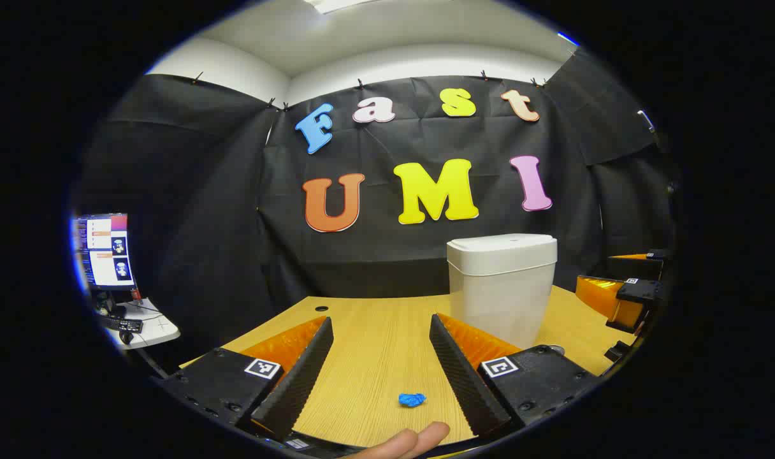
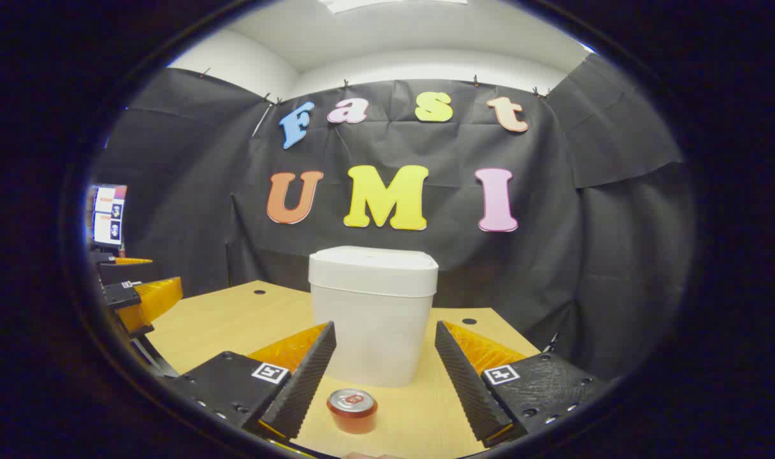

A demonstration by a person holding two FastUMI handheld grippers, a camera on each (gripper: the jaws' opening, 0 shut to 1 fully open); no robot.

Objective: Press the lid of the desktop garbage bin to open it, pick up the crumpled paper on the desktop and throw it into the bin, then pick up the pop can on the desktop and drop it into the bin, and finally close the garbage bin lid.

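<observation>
1. Currently both my grippers hover low over the light wood-grain counter (image 1: pixel 375 331), nothing held.
2. Left gripper (image 1: pixel 381 357): fingers spread wide, empty gap between them. The small crumpled blue paper ball (image 1: pixel 412 400) lies on the counter inside that gap, nearer the right-hand finger, touching neither.
3. A fingertip of my hand (image 1: pixel 413 440) shows at the bottom edge of the left gripper view, just below the paper.
4. Right gripper (image 2: pixel 382 363): fingers also spread wide, empty. The short red pop can with a silver top (image 2: pixel 352 410) stands upright on the counter between them, closer to the left-hand finger; can't tell whether it touches that finger.
5. The white plastic desktop garbage bin with a flat lid (image 2: pixel 373 315) stands upright on the counter, lid down. In the right gripper view it is straight ahead, just behind the can. In the left gripper view it sits ahead and to the right, behind the right-hand finger.
6. Each view catches the other gripper at its edge: right gripper at far right in the left gripper view, beside the bin; left gripper at far left in the right gripper view.
7. A monitor on a side desk (image 1: pixel 104 252) sits off to the far left, well apart from the counter.
</observation>
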